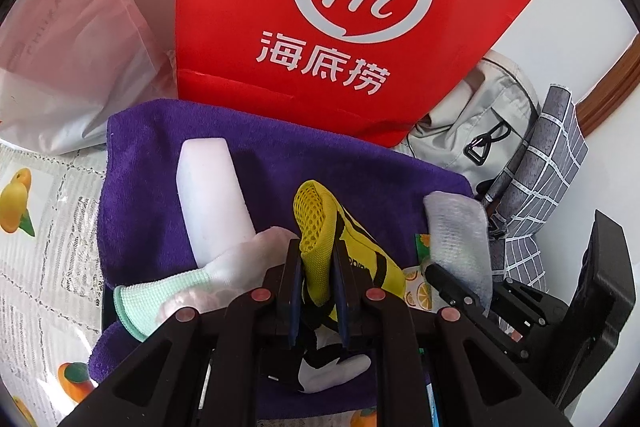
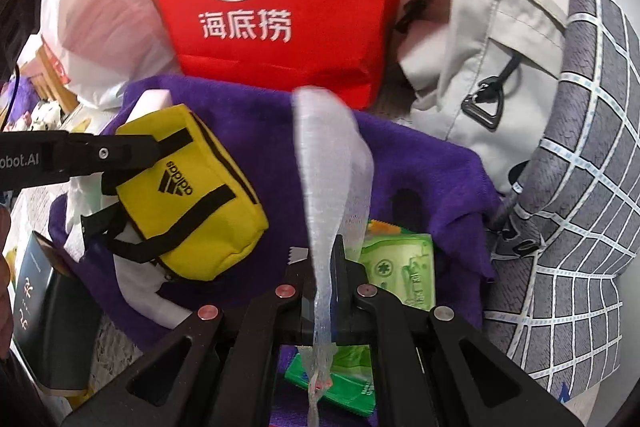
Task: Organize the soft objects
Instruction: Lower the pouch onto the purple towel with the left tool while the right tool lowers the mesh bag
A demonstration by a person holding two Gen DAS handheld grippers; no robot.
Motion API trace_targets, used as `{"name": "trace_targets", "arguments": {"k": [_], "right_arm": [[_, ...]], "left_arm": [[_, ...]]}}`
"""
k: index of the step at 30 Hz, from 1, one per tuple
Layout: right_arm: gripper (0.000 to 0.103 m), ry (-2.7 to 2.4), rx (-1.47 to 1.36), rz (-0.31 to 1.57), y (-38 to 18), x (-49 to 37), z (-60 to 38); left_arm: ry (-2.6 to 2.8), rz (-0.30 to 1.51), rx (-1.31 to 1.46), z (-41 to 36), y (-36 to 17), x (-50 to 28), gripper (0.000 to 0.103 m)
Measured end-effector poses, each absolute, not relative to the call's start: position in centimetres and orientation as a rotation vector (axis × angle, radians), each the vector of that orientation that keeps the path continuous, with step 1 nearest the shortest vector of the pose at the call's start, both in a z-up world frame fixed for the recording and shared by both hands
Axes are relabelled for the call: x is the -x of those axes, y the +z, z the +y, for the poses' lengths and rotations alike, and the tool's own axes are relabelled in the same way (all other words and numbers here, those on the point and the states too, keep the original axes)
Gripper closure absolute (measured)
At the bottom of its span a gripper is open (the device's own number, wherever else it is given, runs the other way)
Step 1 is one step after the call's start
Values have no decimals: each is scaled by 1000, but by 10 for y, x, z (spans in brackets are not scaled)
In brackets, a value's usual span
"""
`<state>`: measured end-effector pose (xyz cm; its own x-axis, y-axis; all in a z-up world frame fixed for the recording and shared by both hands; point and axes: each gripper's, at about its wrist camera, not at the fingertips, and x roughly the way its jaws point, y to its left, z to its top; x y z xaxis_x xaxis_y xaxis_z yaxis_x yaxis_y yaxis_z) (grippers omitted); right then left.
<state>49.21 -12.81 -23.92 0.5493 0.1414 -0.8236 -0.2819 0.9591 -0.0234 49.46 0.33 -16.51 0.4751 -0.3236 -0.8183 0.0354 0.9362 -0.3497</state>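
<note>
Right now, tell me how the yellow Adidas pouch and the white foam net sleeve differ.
The yellow Adidas pouch is opaque, boxy and black-strapped; the white foam net sleeve is translucent, thin and limp. The pouch is pinched in the left tongs, the sleeve in the right tongs. The pouch bears a printed logo; the sleeve is plain mesh. Both are soft and sit over the purple towel.
</note>
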Motion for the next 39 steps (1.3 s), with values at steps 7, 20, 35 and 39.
{"name": "trace_targets", "arguments": {"k": [7,20,35,39], "right_arm": [[100,287,189,981,-248,-490,-110],[86,329,179,1032,-252,-496,-112],[39,392,119,974,-211,-475,-124],[32,398,118,963,-205,-472,-126]], "left_arm": [[-215,1081,289,-4,-172,-497,89],[-200,1111,234,-10,-179,-499,85],[-200,1096,222,0,-164,-493,65],[-206,1055,214,1,-153,-489,45]]}}
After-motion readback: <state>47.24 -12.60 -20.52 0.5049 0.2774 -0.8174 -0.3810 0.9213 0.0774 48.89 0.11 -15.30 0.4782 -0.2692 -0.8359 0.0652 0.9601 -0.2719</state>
